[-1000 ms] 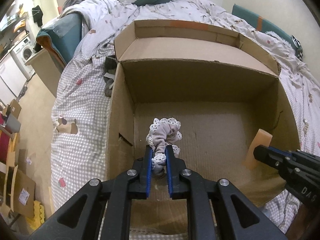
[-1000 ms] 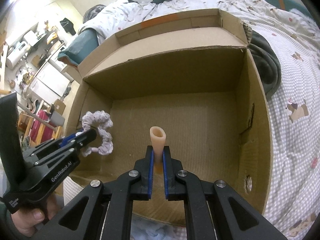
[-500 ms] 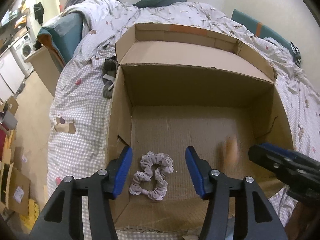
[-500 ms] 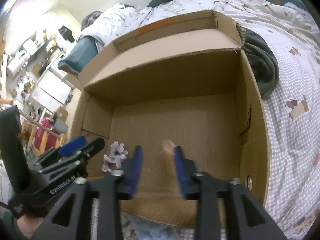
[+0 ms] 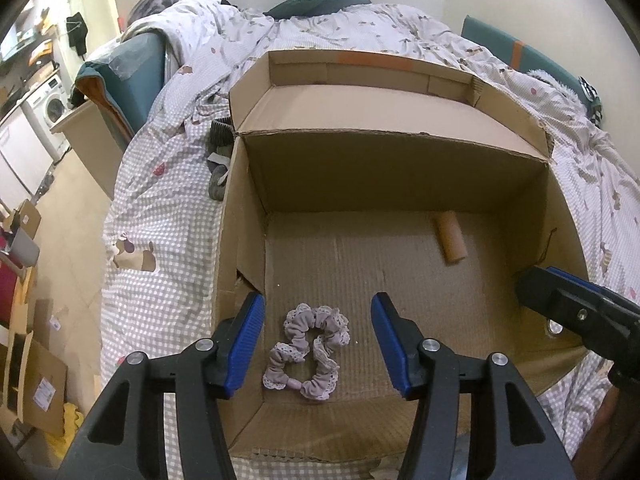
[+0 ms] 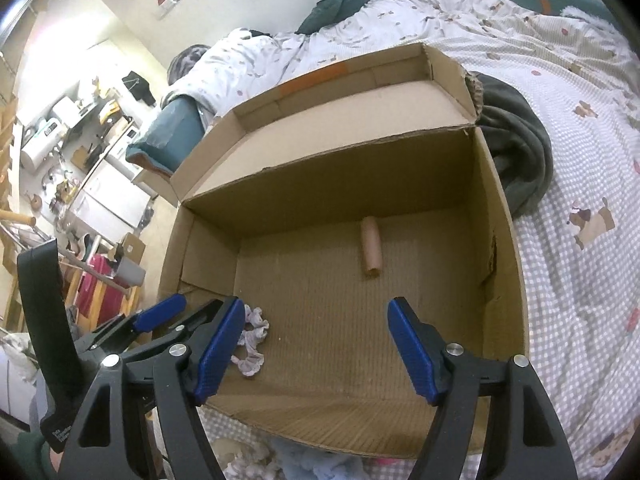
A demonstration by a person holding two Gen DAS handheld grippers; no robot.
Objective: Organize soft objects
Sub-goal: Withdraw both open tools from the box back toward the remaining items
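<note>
An open cardboard box (image 5: 400,172) (image 6: 332,184) stands on the bed. A lilac lace-edged scrunchie (image 5: 308,354) lies on the box floor near the front left corner; it also shows in the right wrist view (image 6: 252,344). A tan soft tube (image 5: 450,238) (image 6: 371,250) lies on the box floor near the back wall. My left gripper (image 5: 318,344) is open and empty, just above the scrunchie, and shows in the right wrist view (image 6: 176,316). My right gripper (image 6: 316,348) is open and empty over the box front; one of its fingers (image 5: 560,300) shows in the left wrist view.
The bed has a checked quilt (image 5: 160,208) (image 6: 580,280). A dark grey blanket (image 6: 516,148) lies against the box's right side. Grey cloth (image 5: 218,168) lies left of the box. More soft items (image 6: 280,464) lie below the box front. Floor clutter (image 5: 24,340) is at left.
Both grippers opened and dropped their loads. The scrunchie fell to the box floor at front left. The tan tube fell and rolled to the back wall. Both grippers drew back a little.
</note>
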